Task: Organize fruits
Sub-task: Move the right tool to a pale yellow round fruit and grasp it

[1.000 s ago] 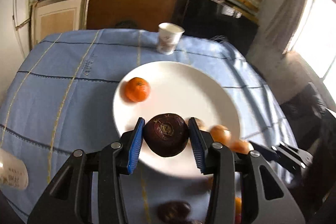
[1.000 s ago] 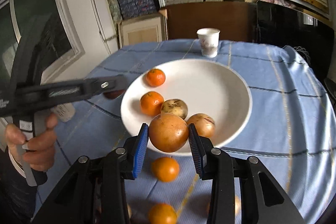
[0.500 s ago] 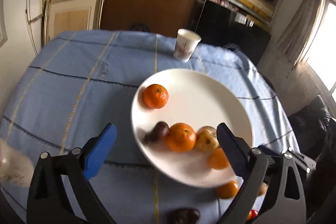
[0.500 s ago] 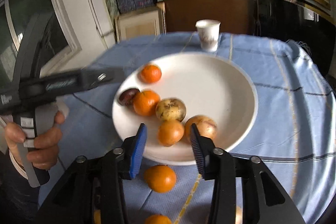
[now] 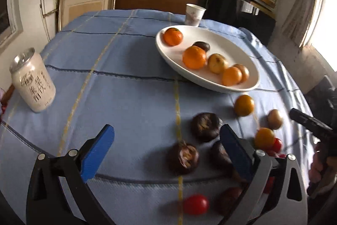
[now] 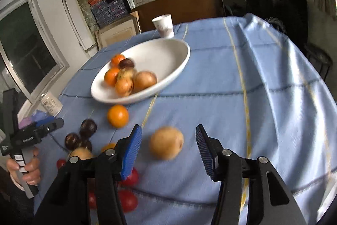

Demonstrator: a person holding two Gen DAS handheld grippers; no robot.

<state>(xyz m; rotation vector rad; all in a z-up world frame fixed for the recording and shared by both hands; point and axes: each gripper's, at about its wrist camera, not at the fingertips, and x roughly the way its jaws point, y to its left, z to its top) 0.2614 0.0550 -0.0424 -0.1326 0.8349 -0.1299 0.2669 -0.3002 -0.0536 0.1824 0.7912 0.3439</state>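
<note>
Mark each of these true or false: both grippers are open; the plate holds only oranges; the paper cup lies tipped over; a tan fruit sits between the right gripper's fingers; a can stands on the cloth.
1. Both the left gripper and the right gripper are open. True.
2. The white plate holds only oranges. False: it also holds a dark fruit and tan ones.
3. The paper cup lies tipped over. False: it stands upright behind the plate.
4. A tan fruit sits between the right gripper's fingers. True, ungripped.
5. A can stands on the blue tablecloth. True.
</note>
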